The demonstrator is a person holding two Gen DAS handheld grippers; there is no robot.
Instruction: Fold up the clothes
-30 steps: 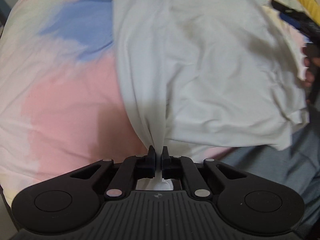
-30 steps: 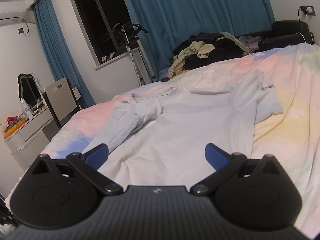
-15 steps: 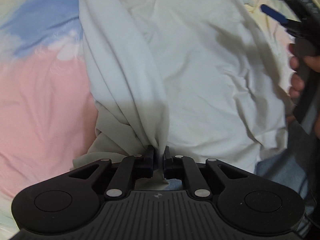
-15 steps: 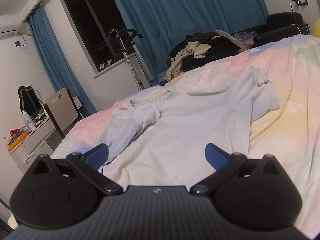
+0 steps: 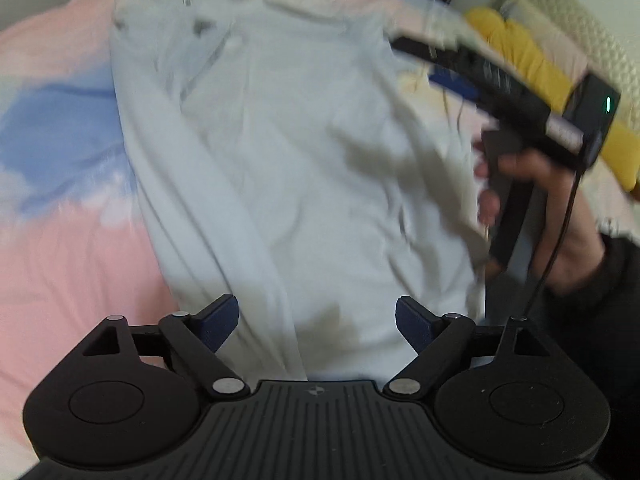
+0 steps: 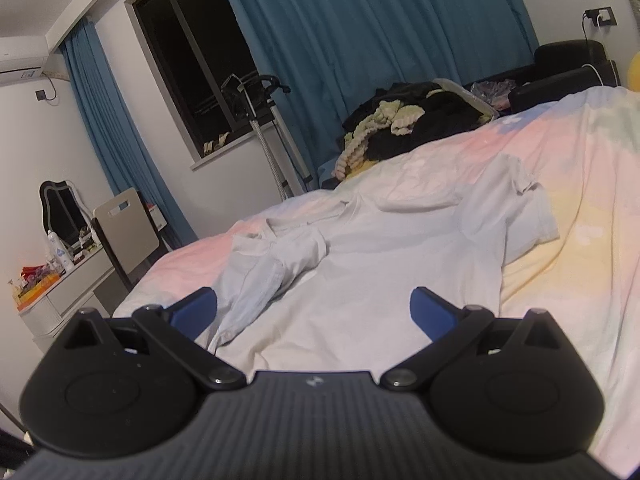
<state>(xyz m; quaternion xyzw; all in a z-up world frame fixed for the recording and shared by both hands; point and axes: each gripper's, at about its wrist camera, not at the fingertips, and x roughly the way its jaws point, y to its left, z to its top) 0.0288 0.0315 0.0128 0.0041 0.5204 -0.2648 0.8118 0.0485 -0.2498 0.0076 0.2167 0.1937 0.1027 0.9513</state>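
A pale white shirt [image 5: 304, 168] lies spread lengthwise on the pastel bedspread [image 5: 60, 248], collar at the far end. My left gripper [image 5: 317, 322] hovers over the shirt's near hem with its jaws opening wide; the cloth lies under them and no pad presses on it. In the right wrist view the same shirt [image 6: 380, 264] stretches away, one sleeve bunched at the left and one out to the right. My right gripper [image 6: 313, 314] stands open above the near hem with nothing held. The left wrist view shows the right gripper's body and the hand [image 5: 532, 184] holding it at the right.
A yellow pillow [image 5: 532, 76] lies at the bed's far right. A heap of dark and cream clothes [image 6: 408, 124] sits at the far end of the bed before blue curtains [image 6: 380, 40]. A dresser [image 6: 60, 292], a chair and a garment steamer [image 6: 260, 128] stand at the left.
My left gripper, shut on the shirt's hem before, has let the cloth go and opened wide, and its view has swung to look along the whole shirt. The right gripper stayed open and nearly still.
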